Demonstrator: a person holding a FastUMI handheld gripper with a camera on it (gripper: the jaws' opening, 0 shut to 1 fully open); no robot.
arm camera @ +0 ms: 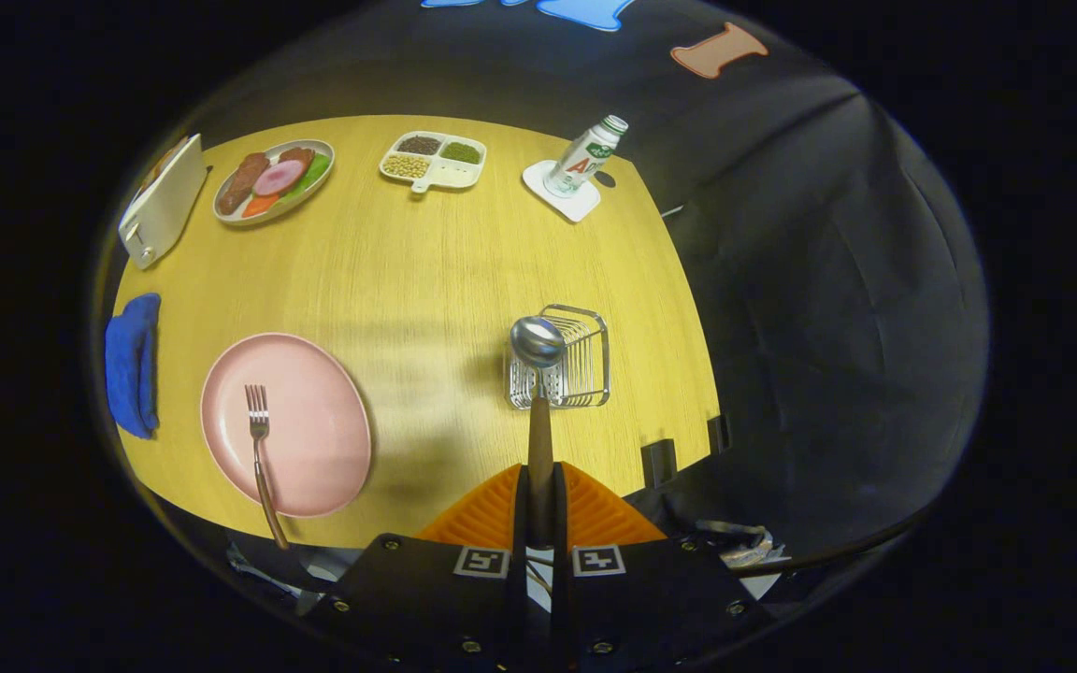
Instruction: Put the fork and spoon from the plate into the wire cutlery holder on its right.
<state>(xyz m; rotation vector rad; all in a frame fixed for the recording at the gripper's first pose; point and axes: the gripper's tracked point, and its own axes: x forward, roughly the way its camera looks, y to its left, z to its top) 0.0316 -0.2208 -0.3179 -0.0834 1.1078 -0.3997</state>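
Fingers of the gripper (539,486) clamp the spoon (538,374) by its handle, bowl raised before the wire cutlery holder (581,360), while the fork (260,449) lies on the pink plate (314,421).

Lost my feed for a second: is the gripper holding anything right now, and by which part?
Yes: the gripper is shut on the spoon, clamping its handle, with the bowl out ahead over the wire cutlery holder.

We see a wood-handled steel spoon (538,374) clamped between our fingers (501,514), its bowl over the empty wire cutlery holder (581,360). A matching fork (260,449) lies on the round pink plate (314,421).
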